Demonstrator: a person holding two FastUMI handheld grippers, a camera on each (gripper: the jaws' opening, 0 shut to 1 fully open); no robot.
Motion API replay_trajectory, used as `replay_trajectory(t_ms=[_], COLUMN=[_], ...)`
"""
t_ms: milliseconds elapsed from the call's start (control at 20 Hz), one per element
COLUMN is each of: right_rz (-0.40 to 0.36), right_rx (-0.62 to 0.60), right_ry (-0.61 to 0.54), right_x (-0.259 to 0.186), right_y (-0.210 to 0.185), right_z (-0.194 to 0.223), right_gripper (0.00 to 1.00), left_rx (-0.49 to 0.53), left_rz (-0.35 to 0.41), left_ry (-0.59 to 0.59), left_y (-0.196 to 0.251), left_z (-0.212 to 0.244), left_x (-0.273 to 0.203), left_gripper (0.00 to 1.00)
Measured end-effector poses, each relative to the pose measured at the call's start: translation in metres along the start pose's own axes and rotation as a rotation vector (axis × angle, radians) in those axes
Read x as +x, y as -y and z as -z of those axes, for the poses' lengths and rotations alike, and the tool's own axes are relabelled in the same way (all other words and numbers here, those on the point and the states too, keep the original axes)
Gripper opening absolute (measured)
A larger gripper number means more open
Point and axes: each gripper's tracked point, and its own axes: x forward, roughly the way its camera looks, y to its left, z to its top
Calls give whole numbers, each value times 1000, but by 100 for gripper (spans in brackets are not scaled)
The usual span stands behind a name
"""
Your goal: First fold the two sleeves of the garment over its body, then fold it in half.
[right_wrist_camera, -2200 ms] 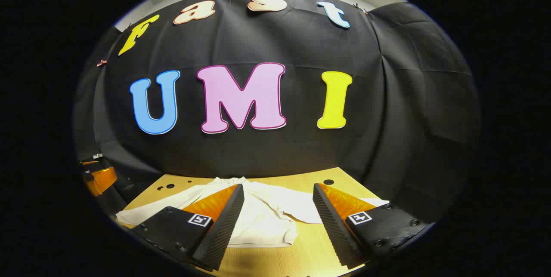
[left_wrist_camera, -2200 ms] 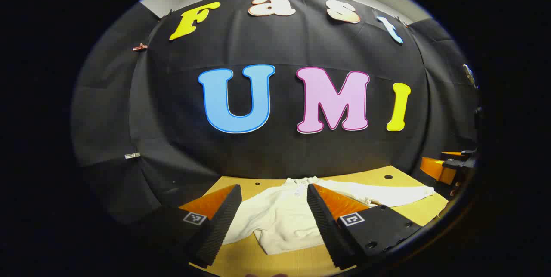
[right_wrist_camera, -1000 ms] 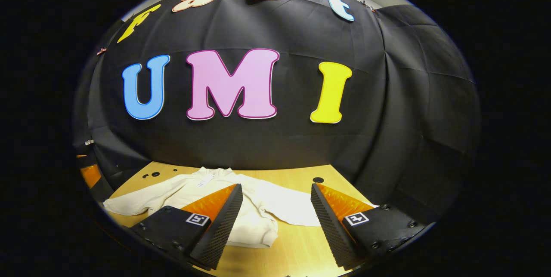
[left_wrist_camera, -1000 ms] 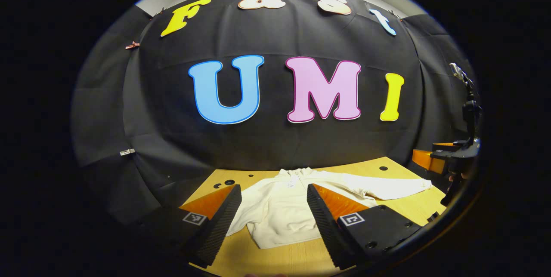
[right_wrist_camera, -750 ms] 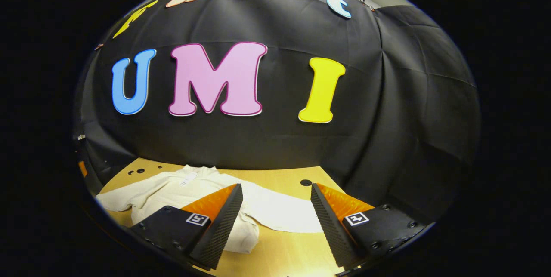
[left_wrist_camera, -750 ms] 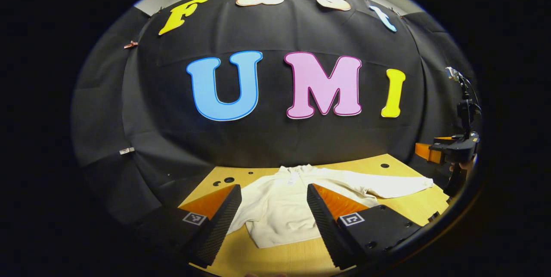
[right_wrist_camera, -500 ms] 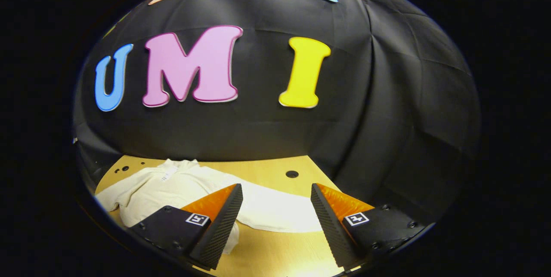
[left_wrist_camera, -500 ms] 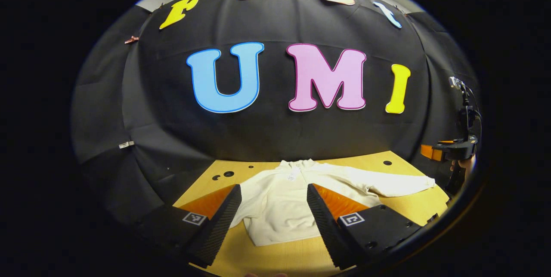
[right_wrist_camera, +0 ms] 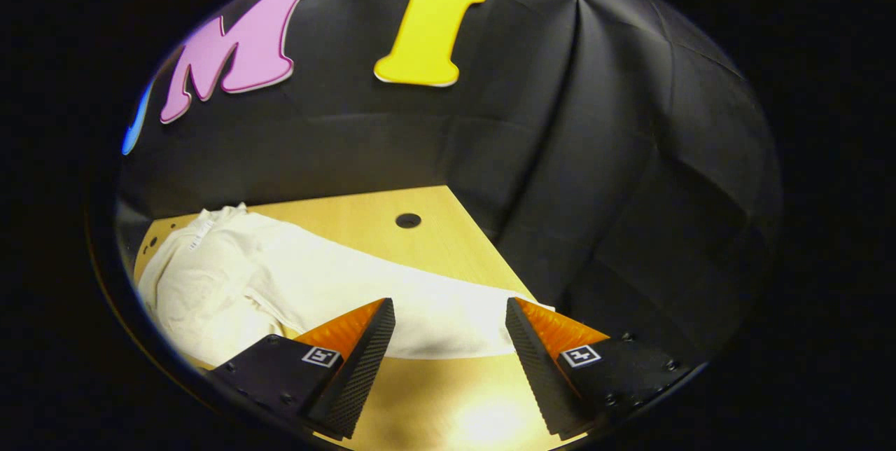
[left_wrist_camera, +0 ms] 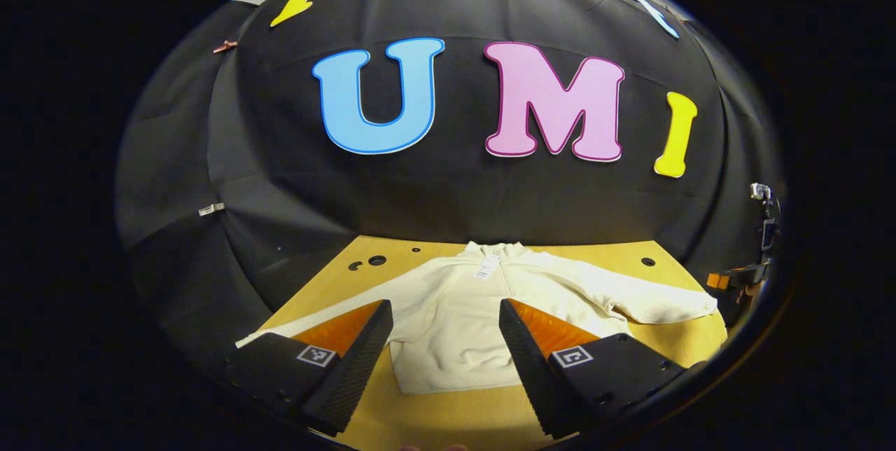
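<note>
Cream garment (left_wrist_camera: 462, 325) spread flat on the wooden bench (left_wrist_camera: 448, 416), sleeves unfolded.

The soft knit is seen lying collar toward the far wall, with a tag at the neck. Its right sleeve (right_wrist_camera: 427, 314) is stretched toward the bench's right edge; the left sleeve is partly hidden behind the left gripper (left_wrist_camera: 442, 335). Both the left gripper and the right gripper (right_wrist_camera: 448, 328) are held open above the cloth, ridged pads apart, nothing gripped. Round holes (right_wrist_camera: 407, 220) are cut in the bench.

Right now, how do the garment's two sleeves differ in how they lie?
The right sleeve lies between the right gripper's open fingers. The left sleeve runs off behind the left gripper's finger, its cuff hidden; that gripper frames the garment's body instead. Both sleeves lie flat, spread out, unfolded.
</note>
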Motion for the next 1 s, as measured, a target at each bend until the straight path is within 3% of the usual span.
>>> replay_trajectory(t_ms=[350,550,800,1000], right_rz=[46,92,65,46], right_rx=[-57,-54,11,23], right_ry=[-121,-194,-253,-232], right_x=[63,74,88,91], right_y=[47,85,92,89], right_z=[45,76,100,98], right_gripper=[98,98,98,97], left_rx=[21,68,80,89], left_rz=[-8,-20,-24,-16], left_ry=[-32,-7,-23,-28], left_y=[11,12,15,20], left_z=[9,0,6,7], left_x=[12,15,19,18], left_gripper=[96,96,96,96])
